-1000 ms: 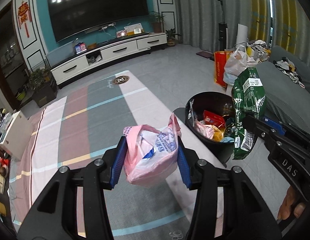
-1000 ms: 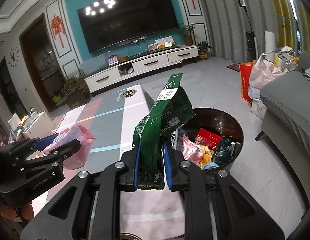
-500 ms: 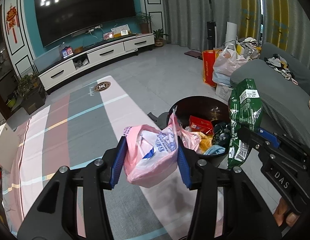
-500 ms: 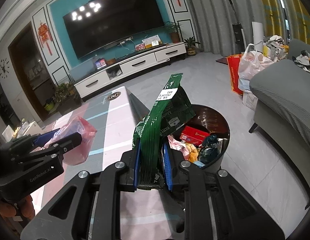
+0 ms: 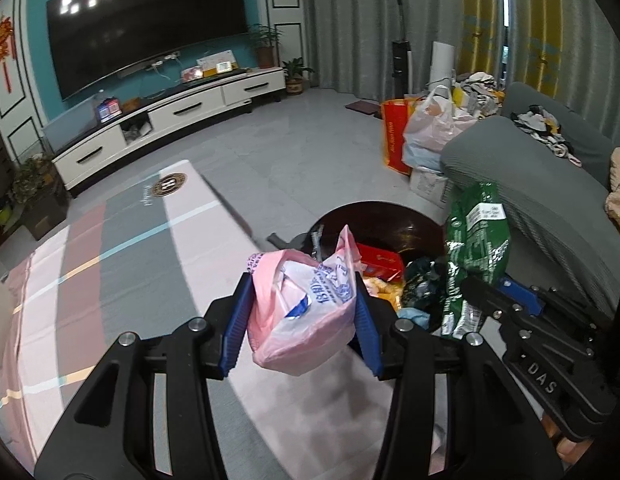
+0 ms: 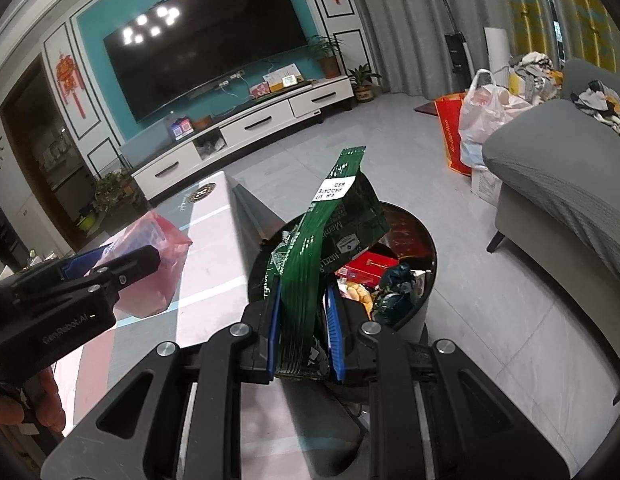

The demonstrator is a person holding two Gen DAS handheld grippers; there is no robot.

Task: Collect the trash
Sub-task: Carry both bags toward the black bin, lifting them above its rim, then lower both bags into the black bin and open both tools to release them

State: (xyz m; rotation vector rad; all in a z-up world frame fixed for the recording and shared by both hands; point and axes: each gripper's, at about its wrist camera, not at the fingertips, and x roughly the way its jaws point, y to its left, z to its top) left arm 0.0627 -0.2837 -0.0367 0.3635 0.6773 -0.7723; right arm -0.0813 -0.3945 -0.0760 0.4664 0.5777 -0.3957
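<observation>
My left tool clamps the pink plastic bag above the surface; my right tool pinches the green snack packet by the trash bin. Next: carry both over, release.

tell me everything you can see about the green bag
The green bag is a glossy, crinkled foil-like snack pouch with a white printed label near its top and pale lettering on its face. It looks flattened and mostly empty. It stands upright, its lower end clamped between the blue pads of the right tool, and is held at the near rim of the dark trash bin.
</observation>
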